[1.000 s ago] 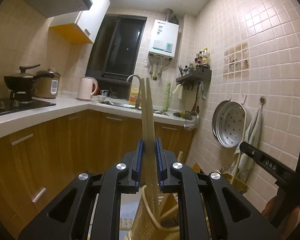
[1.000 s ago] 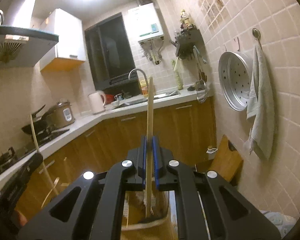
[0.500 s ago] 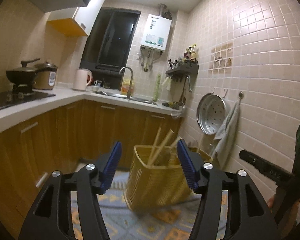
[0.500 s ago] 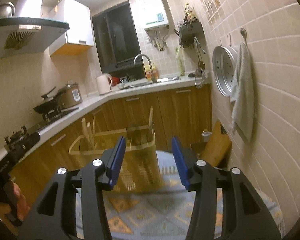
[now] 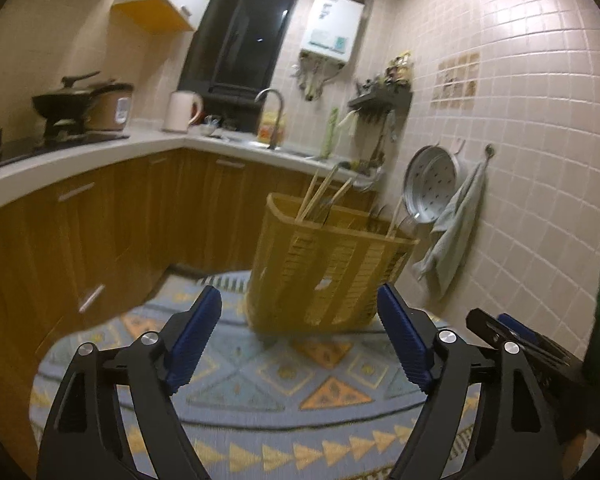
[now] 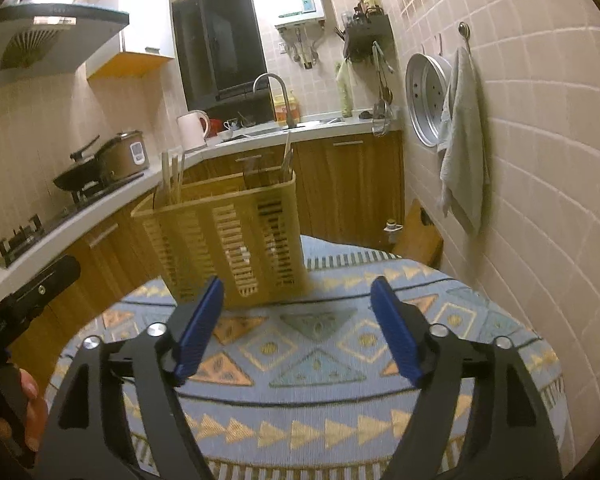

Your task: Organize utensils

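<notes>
A yellow slatted utensil basket [image 5: 324, 264] stands on a round table with a patterned blue cloth [image 5: 260, 380]; it also shows in the right wrist view [image 6: 228, 236]. Wooden chopsticks [image 5: 320, 194] stand in its left part, and more chopsticks [image 6: 172, 176] and a single stick [image 6: 287, 156] show in the right wrist view. My left gripper [image 5: 300, 344] is open and empty, back from the basket. My right gripper [image 6: 298, 328] is open and empty, just in front of the basket. The right gripper also shows at the left wrist view's right edge [image 5: 516, 344].
Wooden cabinets and a white counter [image 5: 100, 156] run behind the table, with a wok, rice cooker and kettle [image 5: 182, 112]. A steamer tray [image 6: 426, 98] and towel [image 6: 462, 136] hang on the tiled wall at right. A wooden board [image 6: 418, 236] leans below.
Both grippers opened and let go of their chopsticks, which now stand in the basket. Both then drew back and away from the basket, with the table cloth coming into view.
</notes>
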Demonstrator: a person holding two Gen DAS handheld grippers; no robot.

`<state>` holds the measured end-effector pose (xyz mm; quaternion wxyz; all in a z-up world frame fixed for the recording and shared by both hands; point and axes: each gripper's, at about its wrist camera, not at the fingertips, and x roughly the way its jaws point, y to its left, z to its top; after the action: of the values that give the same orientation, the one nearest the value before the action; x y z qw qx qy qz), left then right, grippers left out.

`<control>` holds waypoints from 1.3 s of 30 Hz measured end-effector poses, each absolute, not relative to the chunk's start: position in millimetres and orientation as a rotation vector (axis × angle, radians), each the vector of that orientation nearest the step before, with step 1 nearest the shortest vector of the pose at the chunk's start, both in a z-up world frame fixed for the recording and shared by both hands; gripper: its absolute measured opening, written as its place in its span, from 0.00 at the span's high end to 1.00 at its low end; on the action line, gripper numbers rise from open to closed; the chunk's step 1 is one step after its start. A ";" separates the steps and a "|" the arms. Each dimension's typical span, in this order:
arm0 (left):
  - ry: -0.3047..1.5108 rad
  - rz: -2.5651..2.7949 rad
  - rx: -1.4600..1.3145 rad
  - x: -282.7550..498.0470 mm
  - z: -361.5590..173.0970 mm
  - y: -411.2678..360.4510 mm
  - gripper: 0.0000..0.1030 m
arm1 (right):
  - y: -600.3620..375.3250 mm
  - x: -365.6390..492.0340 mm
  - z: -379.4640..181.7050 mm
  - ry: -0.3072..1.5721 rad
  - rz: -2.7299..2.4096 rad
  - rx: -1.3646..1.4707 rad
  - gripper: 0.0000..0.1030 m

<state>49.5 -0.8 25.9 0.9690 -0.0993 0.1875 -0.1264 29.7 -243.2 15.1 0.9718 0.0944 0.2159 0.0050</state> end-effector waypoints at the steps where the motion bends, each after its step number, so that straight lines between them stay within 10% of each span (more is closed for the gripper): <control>1: 0.379 -0.241 -0.196 49.0 23.1 -1.5 0.23 | -239.5 27.0 11.7 0.428 -0.001 0.177 0.24; 12: 0.202 -0.078 -0.017 29.1 4.9 -19.4 0.14 | -229.9 -1.0 3.8 0.252 -0.173 0.079 0.09; 39: 0.256 -0.052 0.048 34.0 2.9 -30.5 0.07 | -220.9 10.8 -6.3 0.327 -0.148 0.014 0.09</control>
<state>34.0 -30.5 2.9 0.9912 0.0239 0.1278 -0.0257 10.8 -220.9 -6.3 0.9839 0.0070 0.1625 -0.0736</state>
